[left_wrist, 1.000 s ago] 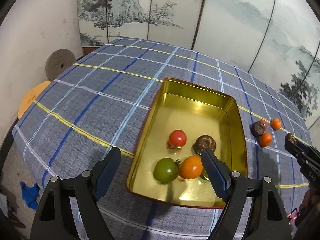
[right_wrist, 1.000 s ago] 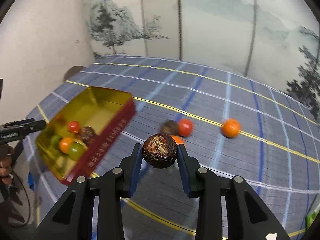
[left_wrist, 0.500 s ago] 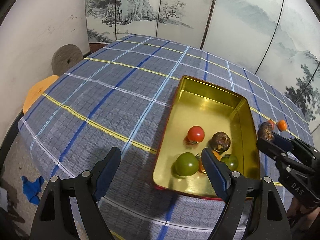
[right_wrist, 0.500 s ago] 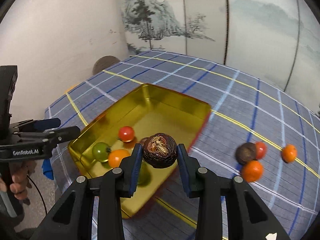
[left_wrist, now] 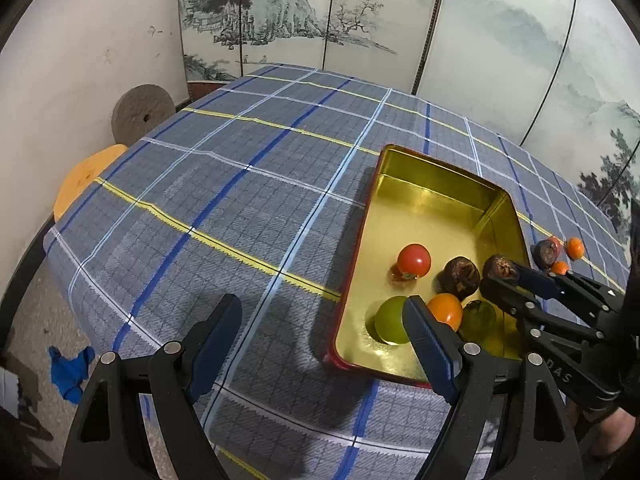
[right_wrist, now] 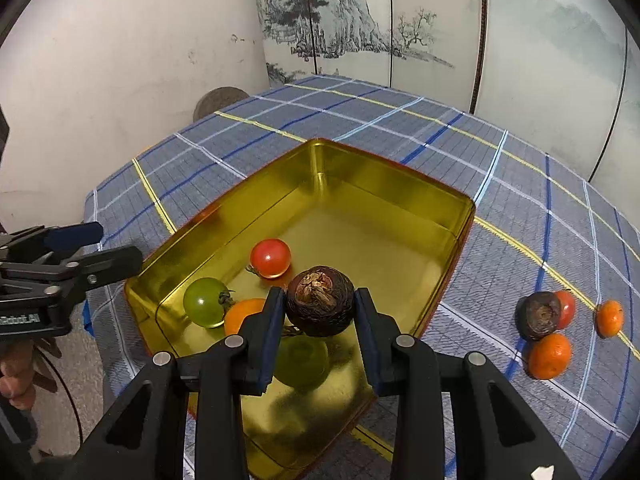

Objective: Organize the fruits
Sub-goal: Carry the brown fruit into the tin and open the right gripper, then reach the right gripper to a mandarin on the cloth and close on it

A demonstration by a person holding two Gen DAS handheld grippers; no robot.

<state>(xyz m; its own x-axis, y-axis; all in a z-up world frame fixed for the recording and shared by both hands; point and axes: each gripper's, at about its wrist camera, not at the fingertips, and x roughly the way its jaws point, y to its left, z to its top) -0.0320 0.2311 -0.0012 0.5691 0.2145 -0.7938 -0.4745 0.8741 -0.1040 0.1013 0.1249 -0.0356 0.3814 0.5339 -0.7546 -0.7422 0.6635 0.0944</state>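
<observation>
Light: I read even indoor light from overhead, moderately bright, a bit cool
Glare: the gold tin [right_wrist: 384, 200] throws bright patches off its inner walls and floor; small highlights sit on the red tomato [right_wrist: 270, 258] and green one [right_wrist: 206, 302]
Shadows: soft dark patches on the cloth [left_wrist: 224, 208] under my left gripper [left_wrist: 320, 328]; a dim one inside the tin below the right gripper [right_wrist: 318, 308]
Distortion: strong fisheye, cloth lines bow, black corners
Focus: sharp mid-frame, softer toward the rim

"DAS" on right gripper [left_wrist: 505, 272]
</observation>
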